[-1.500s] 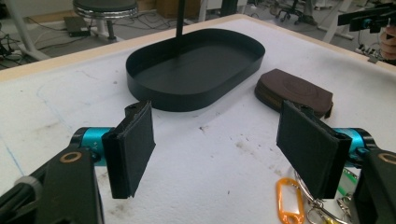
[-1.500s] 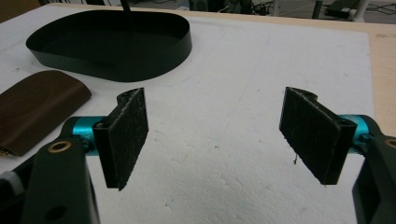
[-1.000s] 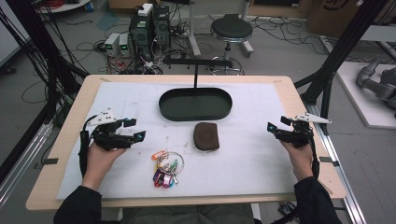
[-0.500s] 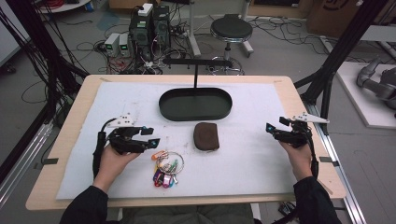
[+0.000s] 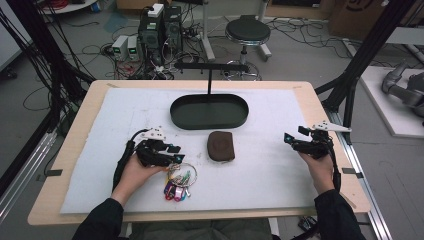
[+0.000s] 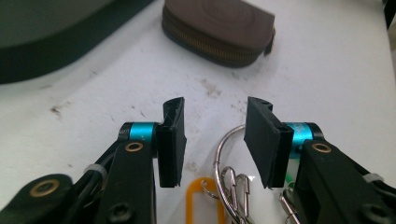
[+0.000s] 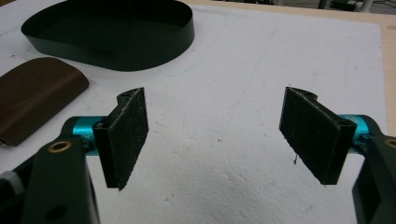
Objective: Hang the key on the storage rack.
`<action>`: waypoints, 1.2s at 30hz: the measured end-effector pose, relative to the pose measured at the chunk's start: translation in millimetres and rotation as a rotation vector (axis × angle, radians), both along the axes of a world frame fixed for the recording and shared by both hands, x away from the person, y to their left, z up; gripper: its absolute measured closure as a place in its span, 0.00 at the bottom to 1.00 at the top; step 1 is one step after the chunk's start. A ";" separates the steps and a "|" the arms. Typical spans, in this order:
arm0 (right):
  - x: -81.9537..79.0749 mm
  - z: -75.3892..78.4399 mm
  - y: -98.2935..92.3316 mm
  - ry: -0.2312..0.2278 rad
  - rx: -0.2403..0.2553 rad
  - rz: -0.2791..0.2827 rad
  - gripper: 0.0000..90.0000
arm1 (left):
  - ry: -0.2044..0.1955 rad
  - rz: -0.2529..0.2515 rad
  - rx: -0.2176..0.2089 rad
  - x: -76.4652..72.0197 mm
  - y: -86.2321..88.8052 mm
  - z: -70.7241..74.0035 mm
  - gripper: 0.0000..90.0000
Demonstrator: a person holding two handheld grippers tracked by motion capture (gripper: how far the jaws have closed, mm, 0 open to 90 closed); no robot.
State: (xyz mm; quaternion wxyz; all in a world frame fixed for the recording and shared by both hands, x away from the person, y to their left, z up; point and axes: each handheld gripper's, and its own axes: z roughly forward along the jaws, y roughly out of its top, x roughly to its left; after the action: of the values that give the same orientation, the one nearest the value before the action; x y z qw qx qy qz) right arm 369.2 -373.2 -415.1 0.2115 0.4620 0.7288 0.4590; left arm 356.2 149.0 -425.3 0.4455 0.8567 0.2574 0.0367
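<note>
- Your left gripper (image 5: 172,154) sits low over the white mat (image 5: 280,165), just above the bunch of keys (image 5: 179,184), with your left hand (image 5: 137,169) wrapped around its body.
- In the left gripper view, its 2 pads (image 6: 170,140) stand at a medium gap and have just been closing; the big metal key ring (image 6: 223,154) curves up between them, nearer the right-hand pad, and neither pad presses on it.
- An orange key tag (image 6: 201,200) lies below the gap, beside smaller clips on the ring.
- In the high view, the keys lie near the front edge of the mat, left of centre, with coloured tags fanned out toward you.
- A brown zip pouch (image 5: 220,145) lies just beyond and to the right of the keys, apart from them.
- A dark oval tray (image 5: 209,112) with a T-shaped stand (image 5: 210,70) sits behind the pouch, near the middle of the table (image 5: 325,120).
- Your right gripper (image 5: 294,141) rests well apart on the right side of the mat, its jaws spread wide with bare mat between the pads (image 7: 125,135).
</note>
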 end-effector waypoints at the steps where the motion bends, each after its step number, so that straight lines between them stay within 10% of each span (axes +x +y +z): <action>1: 0.0 -0.1 0.0 0.001 0.001 0.000 0.27 | 0.000 0.000 0.000 0.0 0.0 0.0 0.68; 24: 1.1 -0.8 -0.8 0.003 0.002 0.003 0.27 | 0.019 -0.047 0.182 -1.9 -17.7 -9.3 0.91; 36: 1.5 -0.6 -0.7 -0.007 0.003 0.004 0.28 | -0.033 -0.014 0.014 -4.3 -0.4 11.2 0.95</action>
State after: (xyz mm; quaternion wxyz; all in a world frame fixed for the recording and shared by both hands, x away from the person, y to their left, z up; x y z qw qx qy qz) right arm 370.7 -373.9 -415.7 0.2123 0.4593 0.7282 0.4623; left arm 352.0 148.6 -414.2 0.4437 0.8609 0.2438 0.0495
